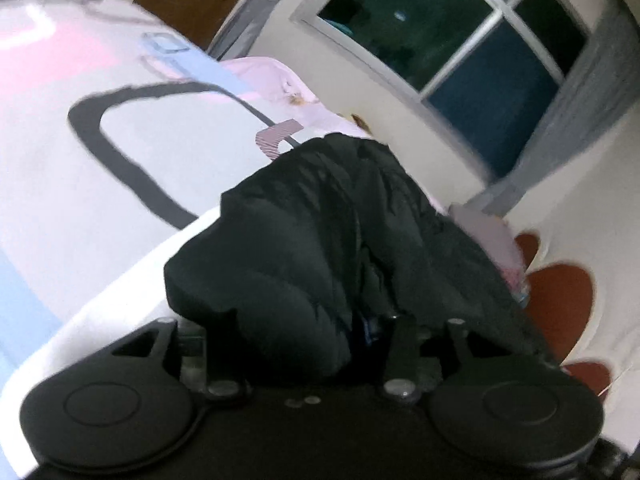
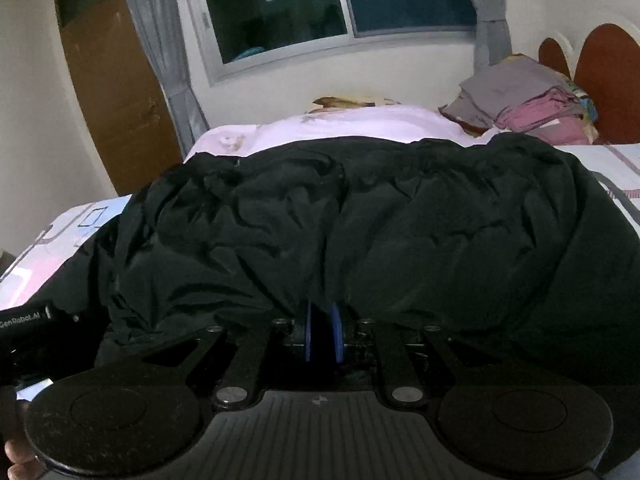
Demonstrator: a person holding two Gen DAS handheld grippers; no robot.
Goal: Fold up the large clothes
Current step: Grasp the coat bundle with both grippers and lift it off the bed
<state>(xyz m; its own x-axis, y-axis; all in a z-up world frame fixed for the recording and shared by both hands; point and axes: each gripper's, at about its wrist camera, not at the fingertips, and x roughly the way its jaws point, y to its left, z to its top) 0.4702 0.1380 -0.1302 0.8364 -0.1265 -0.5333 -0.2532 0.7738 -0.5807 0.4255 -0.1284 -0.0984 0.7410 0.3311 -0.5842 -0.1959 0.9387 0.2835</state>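
Observation:
A large black garment (image 2: 380, 216) lies crumpled across the bed, filling the middle of the right wrist view. My right gripper (image 2: 322, 334) is shut on its near edge, with cloth pinched between the blue pads (image 2: 307, 332). In the left wrist view the same black garment (image 1: 320, 216) hangs bunched over my left gripper (image 1: 372, 326), which is shut on a fold of it. The left fingertips are mostly hidden by the cloth.
The white patterned bed sheet (image 1: 120, 140) spreads to the left. A pink pillow (image 2: 340, 124) lies beyond the garment. A stack of folded clothes (image 2: 520, 96) sits at the back right by the red headboard (image 2: 608, 76). A window (image 2: 328, 0) and a wooden door (image 2: 116, 92) stand behind.

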